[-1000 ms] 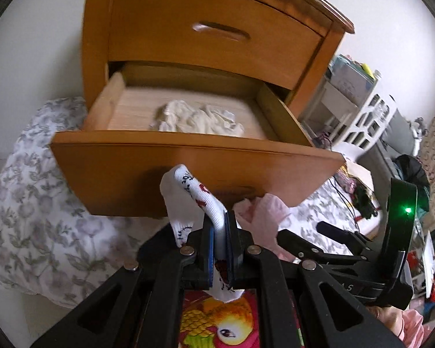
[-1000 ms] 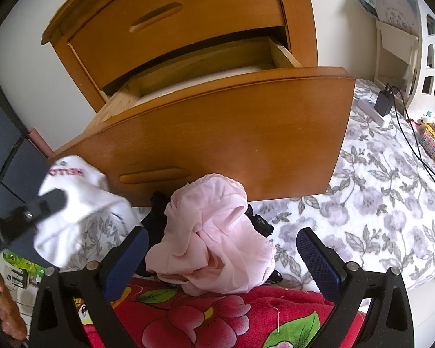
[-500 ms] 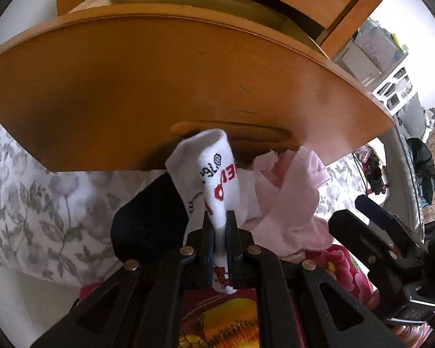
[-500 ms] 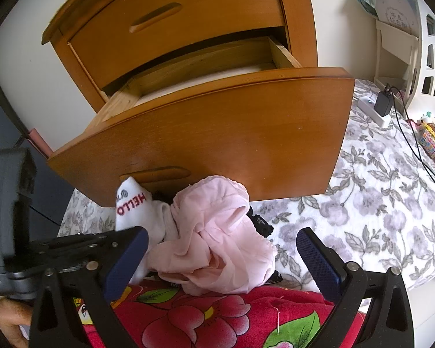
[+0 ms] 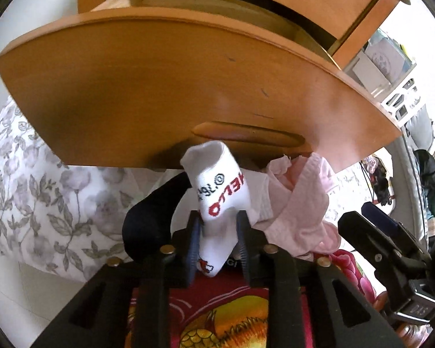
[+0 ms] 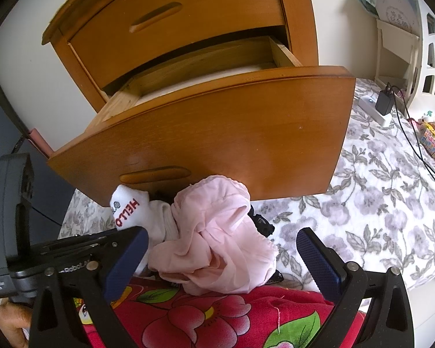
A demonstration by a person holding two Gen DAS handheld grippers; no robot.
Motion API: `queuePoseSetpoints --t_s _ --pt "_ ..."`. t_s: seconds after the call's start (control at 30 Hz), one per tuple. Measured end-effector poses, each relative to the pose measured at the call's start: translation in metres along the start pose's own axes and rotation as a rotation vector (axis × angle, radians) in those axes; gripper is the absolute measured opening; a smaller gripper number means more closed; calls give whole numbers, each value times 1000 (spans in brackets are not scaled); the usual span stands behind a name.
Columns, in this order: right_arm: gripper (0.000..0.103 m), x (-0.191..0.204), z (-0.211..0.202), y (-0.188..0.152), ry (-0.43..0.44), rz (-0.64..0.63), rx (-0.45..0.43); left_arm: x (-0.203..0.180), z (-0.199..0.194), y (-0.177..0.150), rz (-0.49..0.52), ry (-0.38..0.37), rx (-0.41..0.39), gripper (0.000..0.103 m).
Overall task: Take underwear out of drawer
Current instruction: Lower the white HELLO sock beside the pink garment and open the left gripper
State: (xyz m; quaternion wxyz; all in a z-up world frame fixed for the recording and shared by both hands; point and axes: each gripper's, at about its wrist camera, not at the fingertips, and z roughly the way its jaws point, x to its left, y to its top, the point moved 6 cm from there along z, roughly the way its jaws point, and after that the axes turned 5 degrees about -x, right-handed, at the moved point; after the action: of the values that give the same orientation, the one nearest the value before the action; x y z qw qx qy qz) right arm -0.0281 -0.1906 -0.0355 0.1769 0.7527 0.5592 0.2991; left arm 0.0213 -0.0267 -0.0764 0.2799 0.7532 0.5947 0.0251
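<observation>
Left gripper (image 5: 217,232) lowered; jaws opening, white sock (image 5: 217,200) between them.

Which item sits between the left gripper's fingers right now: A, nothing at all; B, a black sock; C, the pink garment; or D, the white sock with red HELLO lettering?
D: the white sock stands between the opening jaws of the left gripper, with the pink garment lying just beside it on the pile.

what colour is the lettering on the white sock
Red "HELLO" on the white sock, clearest in the left wrist view.
</observation>
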Motion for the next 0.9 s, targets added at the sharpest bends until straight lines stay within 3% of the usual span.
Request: queuePoseSetpoints --t_s 0.13,0.3,0.4,0.6,0.73,0.9 --pt "103 0 0 0 0 1 0 4 -8 -1 -12 10 -28 51" --pt "103 0 0 0 -2 -2 0 7 -12 -4 -15 22 -34 52" --pt "103 0 0 0 -2 -2 0 9 -18 -7 -20 30 -43 58" --pt "103 1 0 0 -2 -2 0 14 -41 -5 -29 53 -106 63" --pt "103 1 0 0 -2 -2 0 22 -61 4 -22 127 -201 74" --pt "103 0 0 0 -4 -3 0 31 -71 7 -20 194 -256 75"
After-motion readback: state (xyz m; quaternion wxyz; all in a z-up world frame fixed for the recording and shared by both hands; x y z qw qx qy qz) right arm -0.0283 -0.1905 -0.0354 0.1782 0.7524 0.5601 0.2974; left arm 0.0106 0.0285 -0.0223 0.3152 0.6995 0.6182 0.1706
